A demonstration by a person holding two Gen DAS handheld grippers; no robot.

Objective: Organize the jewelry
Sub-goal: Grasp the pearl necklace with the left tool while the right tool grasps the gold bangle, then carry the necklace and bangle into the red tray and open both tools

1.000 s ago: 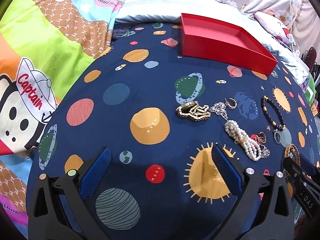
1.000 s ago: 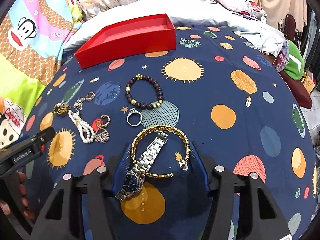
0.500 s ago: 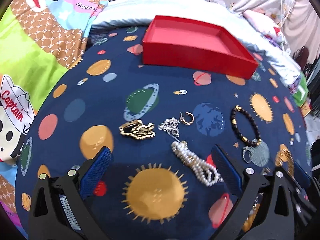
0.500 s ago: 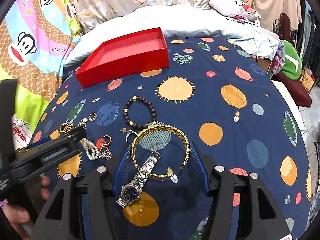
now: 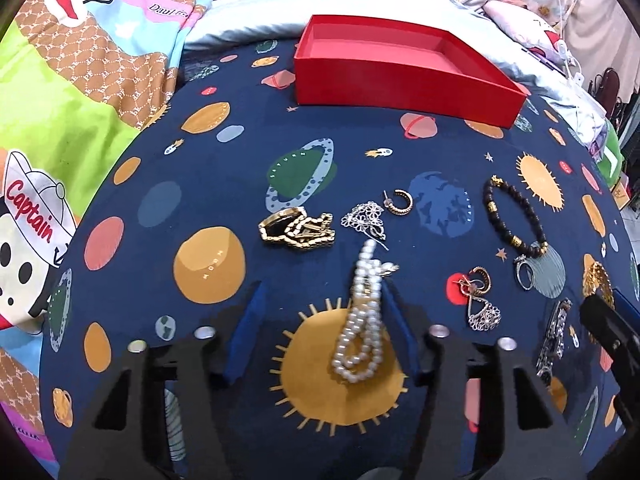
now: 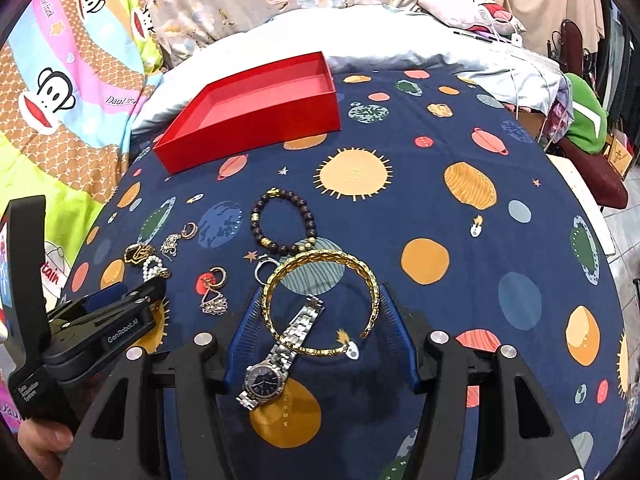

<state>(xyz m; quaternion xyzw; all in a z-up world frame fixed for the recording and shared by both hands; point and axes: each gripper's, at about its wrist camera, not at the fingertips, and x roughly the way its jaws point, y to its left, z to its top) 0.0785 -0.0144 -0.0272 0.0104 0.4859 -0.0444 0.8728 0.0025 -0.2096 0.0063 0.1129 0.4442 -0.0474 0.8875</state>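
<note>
Progress: nothing is lying in the red box (image 5: pixel 404 68) yet; its floor is showing bare in both views, so the sorting is only starting.
Left to do: every piece is still sitting on the planet-print cloth (image 5: pixel 224 184), in front of the box and well apart from it.
Pieces: a pearl strand (image 5: pixel 362 320), a gold chain (image 5: pixel 298 230), a silver brooch (image 5: pixel 366 222), a hoop earring (image 5: pixel 400 202), a bead bracelet (image 5: pixel 512 216), a ring (image 5: pixel 524 274) and drop earrings (image 5: pixel 478 296) are lying scattered.
Left tongs (image 5: pixel 324 328): the jaws are closing around the pearl strand, which is lying between the blue pads beside the right-hand one; the pads are not visibly pressing it yet.
Right tongs (image 6: pixel 320 332): they are clamping a gold bangle (image 6: pixel 320 300) across its width, pads against both sides; a watch (image 6: pixel 280 356) is lying under it, between the jaws.
Change, left: the left tongs have been sliding across from bare cloth until the pearls sit between jaws that were gaping wide a second ago.
Change, right: the right tongs are keeping the same grip on the bangle throughout.
Next, I judge: finishing the pinch on the pearls, then carrying both pieces to the box.
</note>
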